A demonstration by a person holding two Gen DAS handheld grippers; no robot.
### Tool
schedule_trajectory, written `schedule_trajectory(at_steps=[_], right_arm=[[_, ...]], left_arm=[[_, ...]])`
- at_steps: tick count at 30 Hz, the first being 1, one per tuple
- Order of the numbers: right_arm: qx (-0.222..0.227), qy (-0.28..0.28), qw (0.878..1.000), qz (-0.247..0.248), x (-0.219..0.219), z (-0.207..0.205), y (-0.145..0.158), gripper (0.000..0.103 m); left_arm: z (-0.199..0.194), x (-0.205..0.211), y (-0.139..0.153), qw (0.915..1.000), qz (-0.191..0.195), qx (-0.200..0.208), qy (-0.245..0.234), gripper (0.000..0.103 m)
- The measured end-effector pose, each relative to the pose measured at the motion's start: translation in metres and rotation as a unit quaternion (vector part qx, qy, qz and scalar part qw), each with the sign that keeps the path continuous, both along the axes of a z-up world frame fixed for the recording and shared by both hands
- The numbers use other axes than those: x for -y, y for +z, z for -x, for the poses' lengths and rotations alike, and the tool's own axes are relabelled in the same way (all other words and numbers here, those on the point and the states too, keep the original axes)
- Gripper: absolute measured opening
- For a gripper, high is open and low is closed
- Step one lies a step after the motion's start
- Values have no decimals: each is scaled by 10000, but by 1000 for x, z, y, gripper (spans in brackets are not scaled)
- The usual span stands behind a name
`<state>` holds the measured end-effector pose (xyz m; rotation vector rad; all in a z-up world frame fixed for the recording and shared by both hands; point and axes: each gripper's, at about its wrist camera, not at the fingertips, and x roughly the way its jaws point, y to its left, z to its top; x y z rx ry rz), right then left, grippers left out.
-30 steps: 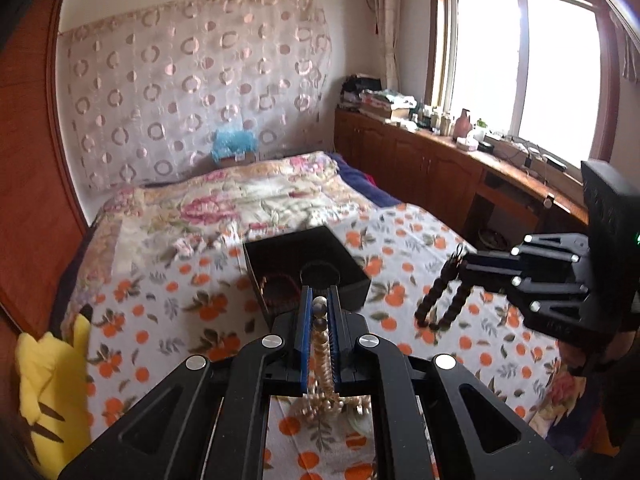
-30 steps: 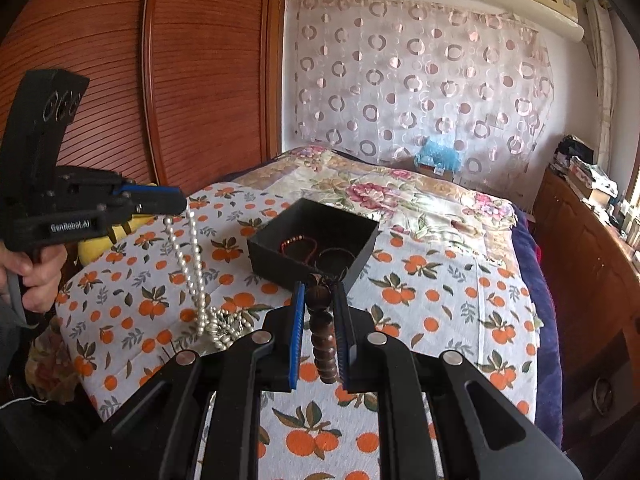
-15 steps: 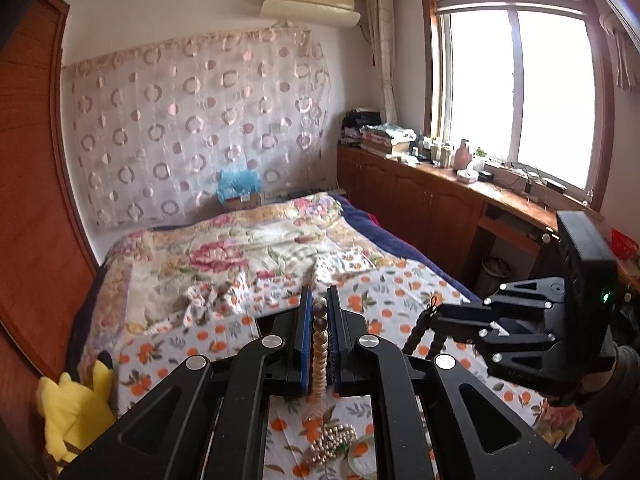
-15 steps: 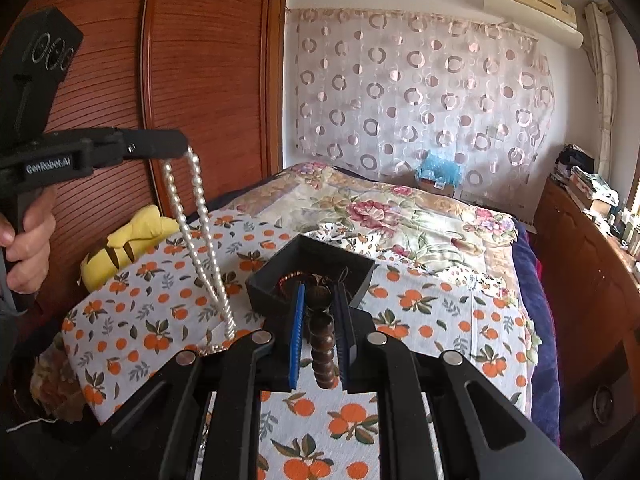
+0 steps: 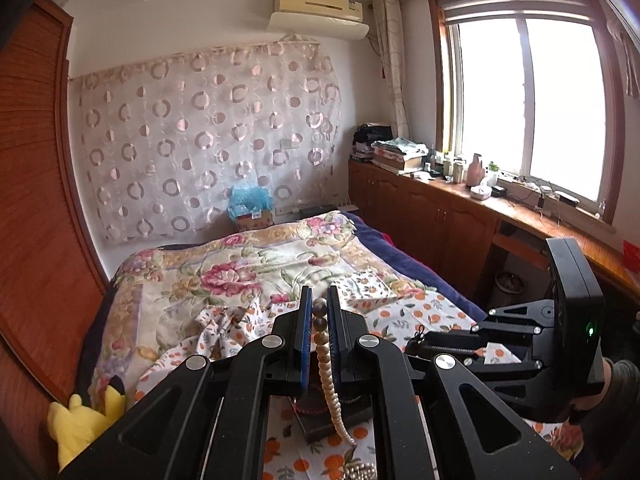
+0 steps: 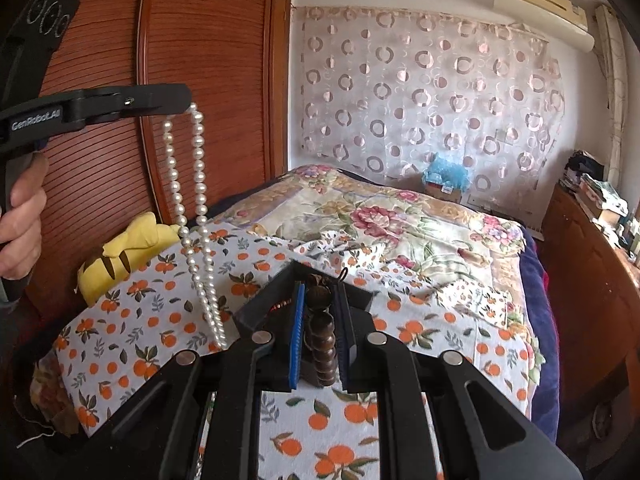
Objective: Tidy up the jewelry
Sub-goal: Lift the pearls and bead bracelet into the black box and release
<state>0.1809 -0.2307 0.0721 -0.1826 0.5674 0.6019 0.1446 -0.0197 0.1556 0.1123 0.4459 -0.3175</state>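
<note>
Raised since the earlier frames: left gripper (image 6: pixel 186 100), now high above the bed with its fingers clamped on the top of the pearl necklace (image 6: pixel 192 216), so that nearly the whole strand hangs free instead of lying piled on the cloth; only its lowest beads show bunched on the cloth at the foot of the left wrist view. Bed (image 6: pixel 400 216), floral quilt behind, orange-print cloth (image 6: pixel 160 300) in front: work surface for all items. Wooden wardrobe doors (image 6: pixel 208 60) at left, patterned curtain (image 6: pixel 432 92) at rear, cabinet run under the window (image 5: pixel 440 216) at right; none obstructs. Yellow plush toy (image 6: pixel 120 252), at the cloth's left edge, well clear of the box. Black jewelry box (image 6: pixel 276 300), open-topped, on the cloth, largely hidden behind the right tool; at least one reddish bracelet lies inside. Right gripper (image 6: pixel 318 332), fingers closed on the dark wooden bead bracelet (image 6: pixel 322 334), held low just over or at the box, likely for release there. Judged purpose of the high lift: to clear the long strand so it can be lowered into the box without dragging. Obstruction: right tool occupies the space over the box; the hanging strand is beside it, near the box's left wall.
</note>
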Motion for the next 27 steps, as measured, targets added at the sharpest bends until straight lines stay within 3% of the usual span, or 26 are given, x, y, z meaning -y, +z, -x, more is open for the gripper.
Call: schedule_trajectory(at_steps=[8, 16, 27], right_arm=[[-2, 148, 9998, -107, -11, -27, 5, 16], [-64, 217, 9996, -169, -17, -54, -4, 16], [-525, 277, 9981, -158, -33, -93, -48, 16]], left_arm=[[-28, 0, -7, 9998, 132, -131, -71, 7], [-53, -2, -62, 9971, 227, -710, -118, 7], [-63, 6, -134, 9918, -52, -1272, -138, 7]])
